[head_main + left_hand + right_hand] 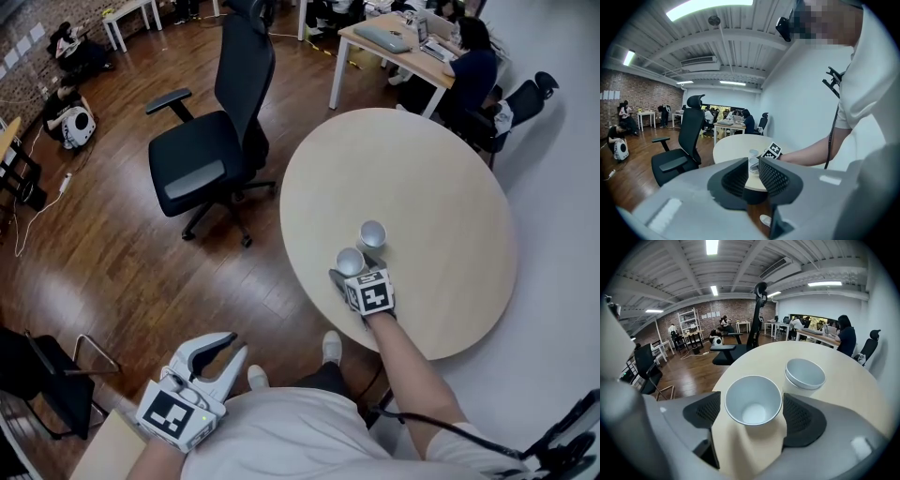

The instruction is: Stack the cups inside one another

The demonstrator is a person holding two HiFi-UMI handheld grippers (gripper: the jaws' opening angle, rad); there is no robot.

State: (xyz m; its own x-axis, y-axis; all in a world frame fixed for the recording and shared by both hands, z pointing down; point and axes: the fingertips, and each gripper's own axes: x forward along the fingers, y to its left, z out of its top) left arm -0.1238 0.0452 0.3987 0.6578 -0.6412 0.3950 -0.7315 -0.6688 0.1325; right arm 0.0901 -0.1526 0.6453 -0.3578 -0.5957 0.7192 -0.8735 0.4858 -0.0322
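Two white paper cups stand upright on the round pale table [441, 187]. The near cup [350, 260] [753, 401] sits between the jaws of my right gripper [354, 270] [752, 411]. These jaws are open, with a pad close to each side of the cup's round, undeformed rim. The far cup [373, 232] [805, 373] stands just beyond it and shows a double rim. My left gripper [232, 345] [753, 171] hangs off the table by the person's waist. Its jaws are almost together and hold nothing.
A black office chair [216, 141] stands on the wood floor left of the table. Another chair's frame [56, 375] sits at the lower left. Desks with seated people [469, 56] are beyond the table's far edge. The near table edge lies just behind my right gripper.
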